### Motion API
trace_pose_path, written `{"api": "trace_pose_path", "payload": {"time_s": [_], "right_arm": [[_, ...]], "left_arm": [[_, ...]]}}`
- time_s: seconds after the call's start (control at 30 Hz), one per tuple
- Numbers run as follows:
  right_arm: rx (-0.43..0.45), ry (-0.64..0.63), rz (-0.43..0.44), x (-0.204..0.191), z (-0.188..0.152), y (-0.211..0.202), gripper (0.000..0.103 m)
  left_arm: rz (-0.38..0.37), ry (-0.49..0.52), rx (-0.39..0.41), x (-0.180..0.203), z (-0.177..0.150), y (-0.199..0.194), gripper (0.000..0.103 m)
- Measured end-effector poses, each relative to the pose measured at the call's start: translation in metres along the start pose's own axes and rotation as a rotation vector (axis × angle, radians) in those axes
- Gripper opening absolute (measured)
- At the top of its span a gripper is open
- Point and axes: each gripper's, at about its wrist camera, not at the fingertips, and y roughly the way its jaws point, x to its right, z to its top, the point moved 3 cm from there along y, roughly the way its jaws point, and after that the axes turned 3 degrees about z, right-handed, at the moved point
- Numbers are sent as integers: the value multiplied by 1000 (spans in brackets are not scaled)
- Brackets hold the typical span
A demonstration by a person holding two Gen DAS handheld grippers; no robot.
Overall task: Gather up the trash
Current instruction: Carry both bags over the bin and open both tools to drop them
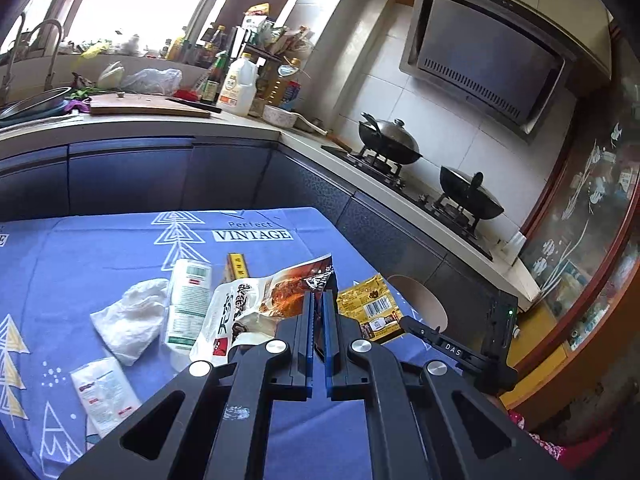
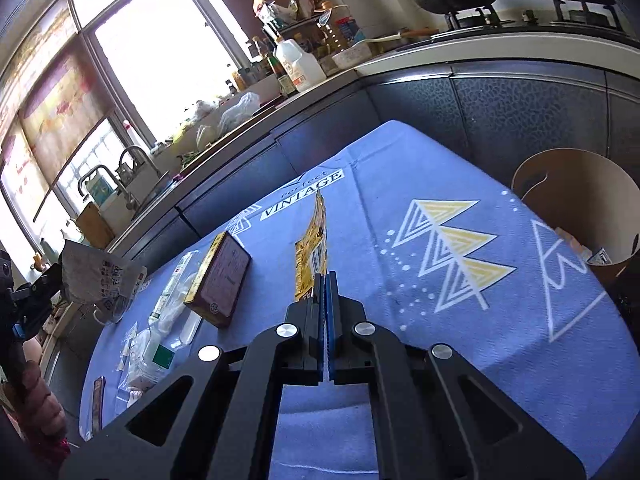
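Observation:
My left gripper [image 1: 319,294] is shut on a white and brown snack bag [image 1: 256,312] and holds it above the blue tablecloth [image 1: 100,248]. My right gripper [image 2: 325,277] is shut on a yellow wrapper [image 2: 312,252], which stands upright on edge; the same wrapper [image 1: 368,306] shows in the left wrist view beside the right gripper [image 1: 424,330]. The left gripper's bag [image 2: 100,276] shows at the left of the right wrist view. A brown paper bin [image 2: 576,208] stands past the table's right edge.
On the cloth lie a crumpled tissue [image 1: 132,320], a white tube [image 1: 188,304], a clear sachet [image 1: 104,392] and a brown box [image 2: 220,280]. A kitchen counter [image 1: 160,124] with bottles, a sink and a stove with woks [image 1: 390,140] runs behind the table.

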Motion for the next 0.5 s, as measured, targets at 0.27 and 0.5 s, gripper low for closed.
{"api": "trace_pose_path", "payload": {"time_s": [0.27,0.5], "right_arm": [[22,84,-47,61,5,-19,1],[112,137,-106,118,28,-52,1]], "left_arm": [[-113,61,-126,67,-5,83,4],[-191,141,-250,133,-8,176,4]]}}
